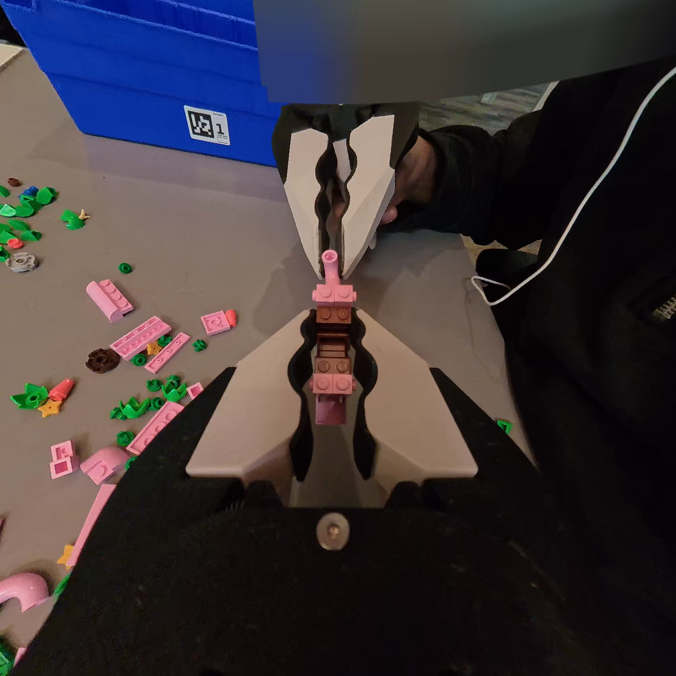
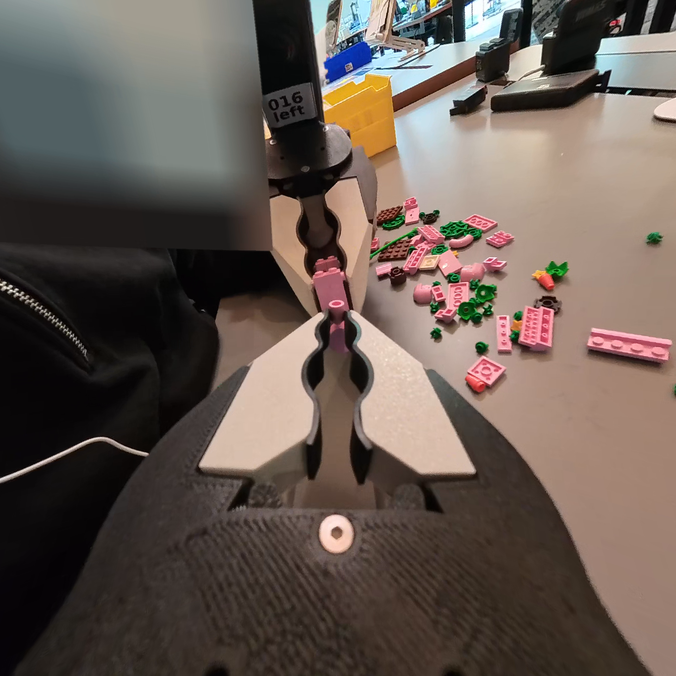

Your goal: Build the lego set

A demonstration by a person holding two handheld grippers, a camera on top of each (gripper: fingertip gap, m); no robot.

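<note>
My left gripper point(image 1: 333, 314) is shut on a pink and brown brick assembly point(image 1: 333, 344) and holds it above the grey table point(image 1: 205, 219). Its far pink end sticks out past the fingertips. My right gripper point(image 2: 338, 317) is shut on a small pink tube piece point(image 2: 338, 331) and holds it against that far end. In the left wrist view the right gripper point(image 1: 332, 272) comes from the far side with the pink tube piece point(image 1: 331, 269) at its tips. In the right wrist view the left gripper point(image 2: 329, 289) holds the assembly point(image 2: 327, 281) just beyond my fingertips.
Loose pink, green and brown bricks point(image 1: 139, 340) lie on the table's left, and they show in the right wrist view point(image 2: 475, 278) on the right. A blue bin point(image 1: 146, 73) stands behind. A yellow bin point(image 2: 362, 109) stands farther off. A person's black sleeve point(image 1: 585, 256) fills the right. The grippers are tip to tip, or close to it.
</note>
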